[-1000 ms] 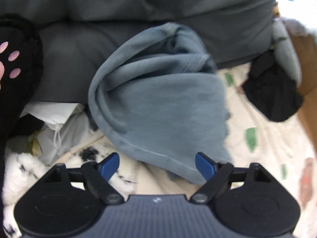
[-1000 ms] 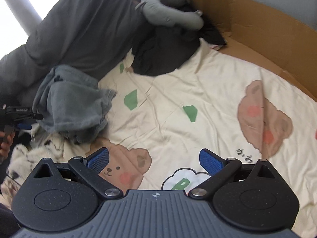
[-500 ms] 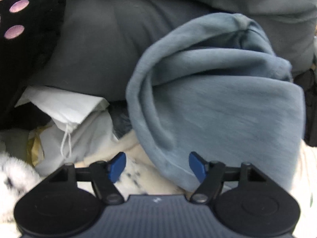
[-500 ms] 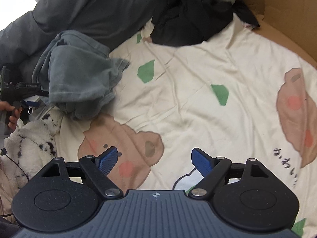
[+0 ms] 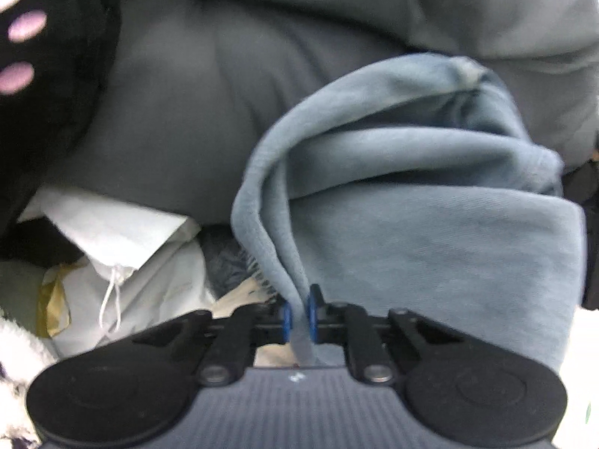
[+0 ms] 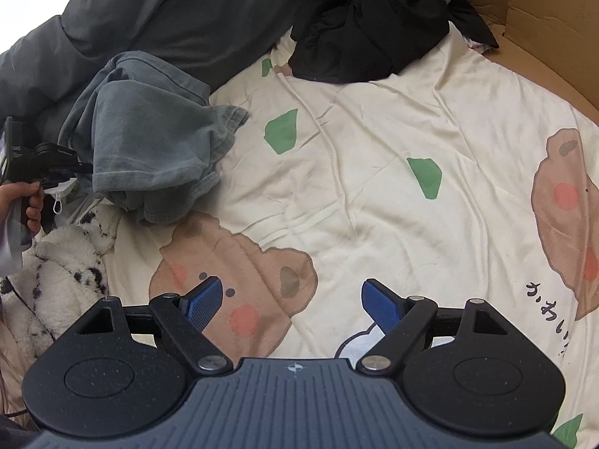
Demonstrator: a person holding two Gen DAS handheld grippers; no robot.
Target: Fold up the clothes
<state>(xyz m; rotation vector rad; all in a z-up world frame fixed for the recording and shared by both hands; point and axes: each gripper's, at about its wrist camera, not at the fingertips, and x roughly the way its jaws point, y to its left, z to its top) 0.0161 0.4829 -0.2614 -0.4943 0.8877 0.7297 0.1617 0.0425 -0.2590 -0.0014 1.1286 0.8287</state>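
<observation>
Grey-blue garment (image 5: 430,224) edge pinched in your left gripper (image 5: 298,313); your right gripper (image 6: 290,305) spread apart over bedsheet (image 6: 393,202).

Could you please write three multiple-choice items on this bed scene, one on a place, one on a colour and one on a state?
1. Where does the crumpled blue-grey cotton garment lie?
A. At the left edge of the cream bear-print bedsheet, against the dark grey duvet
B. Inside the brown cardboard box
C. On top of the black clothing

2. What colour are the small angular patches printed on the bedsheet?
A. Purple
B. Green
C. Yellow

3. What state is the left tool in?
A. Wide open over bare sheet
B. Shut on nothing
C. Shut on the garment's hem

Answers:
1 A, the right wrist view shows it there, apart from the black clothing.
2 B, both patches are green.
3 C, the left wrist view shows its blue pads pinching the fabric edge; the right tool is open.
</observation>
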